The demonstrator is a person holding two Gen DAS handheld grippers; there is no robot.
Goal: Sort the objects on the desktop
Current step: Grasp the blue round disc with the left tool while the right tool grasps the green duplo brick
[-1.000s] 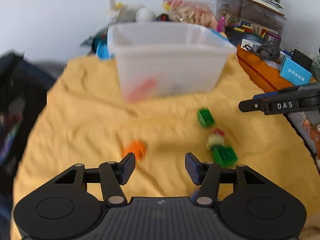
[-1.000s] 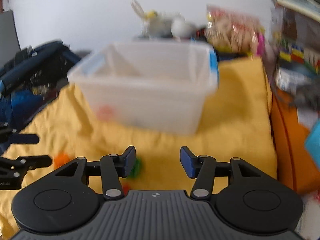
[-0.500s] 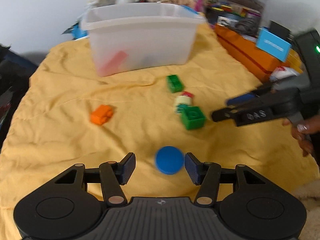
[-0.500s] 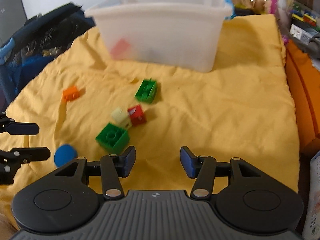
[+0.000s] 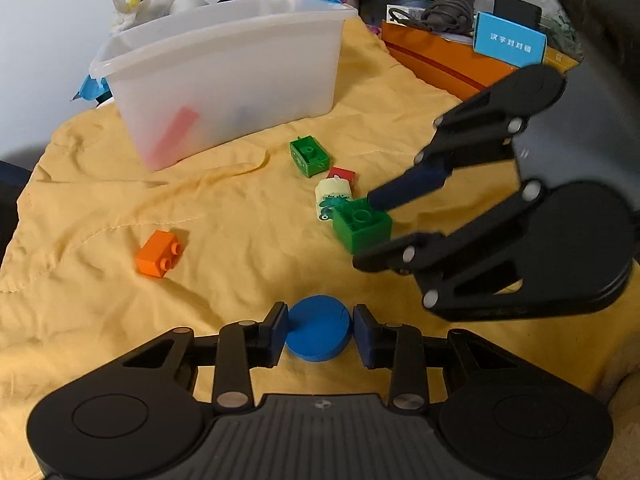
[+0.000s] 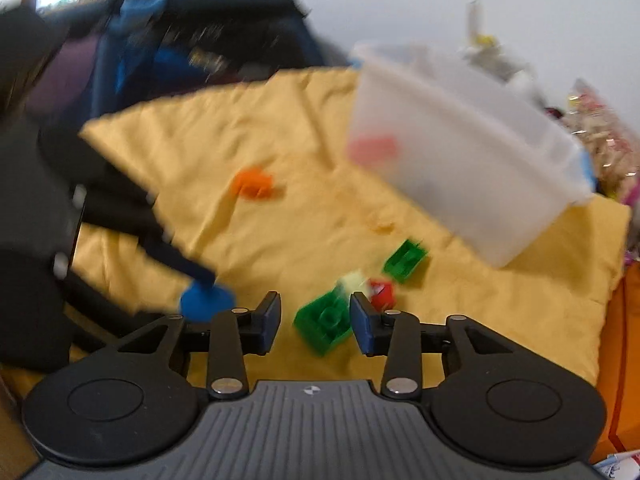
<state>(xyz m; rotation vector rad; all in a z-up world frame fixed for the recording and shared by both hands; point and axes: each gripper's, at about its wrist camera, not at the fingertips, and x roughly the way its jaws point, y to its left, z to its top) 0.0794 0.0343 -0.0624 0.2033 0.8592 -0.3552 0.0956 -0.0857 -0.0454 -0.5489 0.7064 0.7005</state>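
You are at the pick-up step on both sides, with nothing gripped yet. Your left hand-held gripper is spread around the blue disc, one pad on each side of it and very close; I cannot tell whether the pads touch its edge. The disc lies flat on the yellow cloth over the worktop, near you, a round, thick, smooth piece with a fine crack line on top.

Your right hand-held gripper is also spread, its fingers straddling the large green brick, which sits stud side up just beside the pale printed block and the small red block. The right view is blurred, so contact there is unclear too.

Next, I judge, you squeeze each hand-held gripper shut on its piece, lift clear of the cloth, and carry both to the translucent bin at the back, where a reddish piece already shows through the wall. The disc's rounded rim gives the pads little to bite, so centre it before closing. On the right, keep the far finger from nudging the pale block as it closes.

Still loose on the cloth are the orange brick to the left and a small green brick near the bin.
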